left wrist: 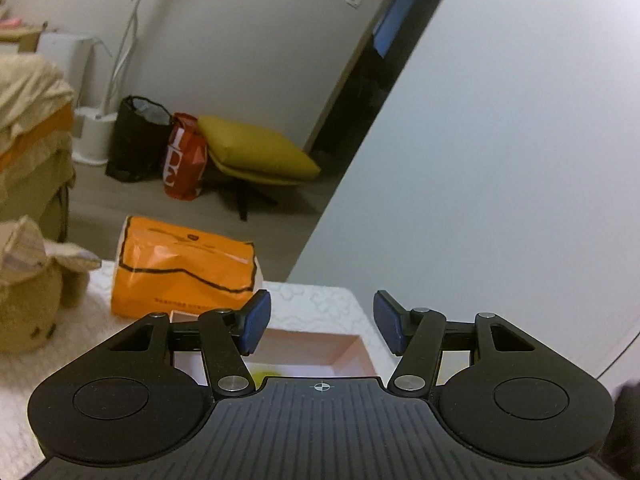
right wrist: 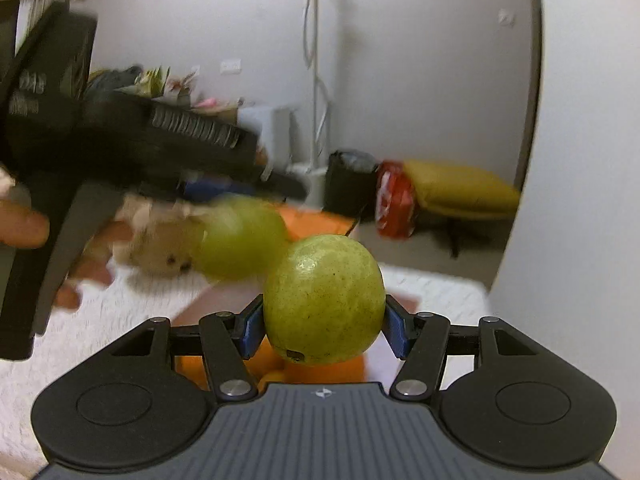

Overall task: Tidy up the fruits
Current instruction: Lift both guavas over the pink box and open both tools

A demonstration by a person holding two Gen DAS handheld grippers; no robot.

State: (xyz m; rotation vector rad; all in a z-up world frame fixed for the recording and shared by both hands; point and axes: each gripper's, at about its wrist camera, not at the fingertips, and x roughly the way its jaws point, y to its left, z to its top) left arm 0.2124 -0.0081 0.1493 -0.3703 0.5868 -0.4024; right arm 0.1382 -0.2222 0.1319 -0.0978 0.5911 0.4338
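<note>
My right gripper point(right wrist: 324, 320) is shut on a green pear point(right wrist: 324, 300) and holds it above orange fruits point(right wrist: 320, 372) that lie below. A second green pear point(right wrist: 240, 236), blurred, is in the air just under my left gripper's body point(right wrist: 140, 140), seen at the upper left of the right wrist view. In the left wrist view my left gripper point(left wrist: 322, 322) is open and empty above a pink box point(left wrist: 352, 350) with a bit of yellow-green fruit point(left wrist: 264, 376) showing in it.
An orange paper bag point(left wrist: 180, 276) and a plush toy point(left wrist: 28, 304) sit on the white bedding point(left wrist: 316, 296). A white wall panel point(left wrist: 500, 160) stands close on the right. A yellow footstool point(left wrist: 256, 152), red bag and black bag are on the floor.
</note>
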